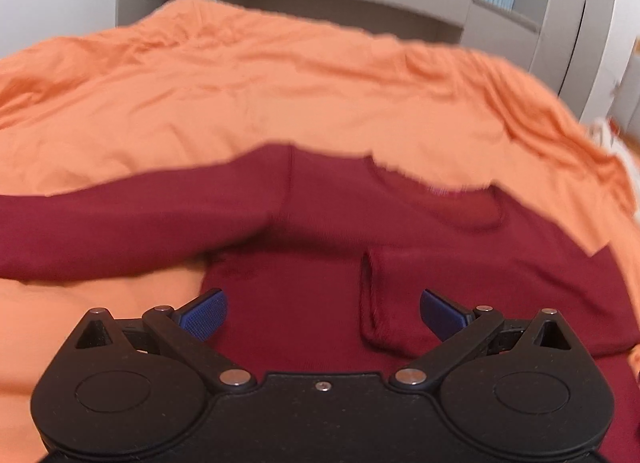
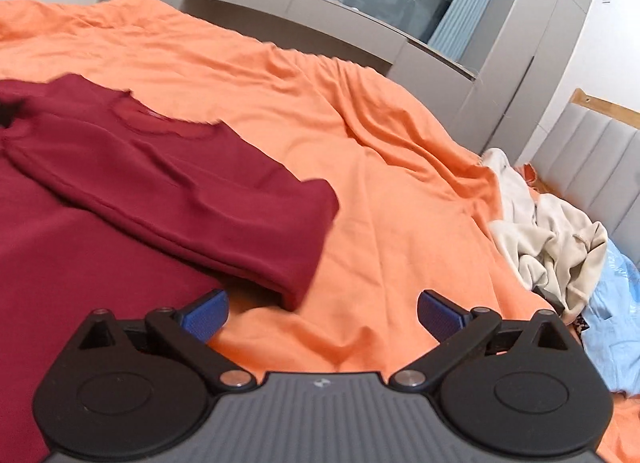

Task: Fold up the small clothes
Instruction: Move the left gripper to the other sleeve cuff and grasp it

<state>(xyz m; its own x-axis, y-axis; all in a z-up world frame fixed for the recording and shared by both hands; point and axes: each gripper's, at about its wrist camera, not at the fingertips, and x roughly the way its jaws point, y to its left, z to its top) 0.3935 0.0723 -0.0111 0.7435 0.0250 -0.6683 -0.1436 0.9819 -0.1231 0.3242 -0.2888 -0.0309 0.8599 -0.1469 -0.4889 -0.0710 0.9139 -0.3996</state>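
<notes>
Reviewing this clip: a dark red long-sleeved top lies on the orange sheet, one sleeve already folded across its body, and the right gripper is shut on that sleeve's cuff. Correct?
Not quite. The right gripper is open, its jaws wide apart with nothing between them, as the right wrist view shows. The rest holds: the dark red top lies on the orange sheet with one sleeve folded across its body.

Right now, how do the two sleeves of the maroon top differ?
In the left wrist view, one sleeve lies stretched out straight across the orange sheet, away from the body. The other sleeve is folded in over the maroon top, its cuff lying on the chest. The stretched sleeve lies mostly on the sheet; the folded one lies on the top itself. Both are long, maroon and flat, and neither open tool grips one.
</notes>
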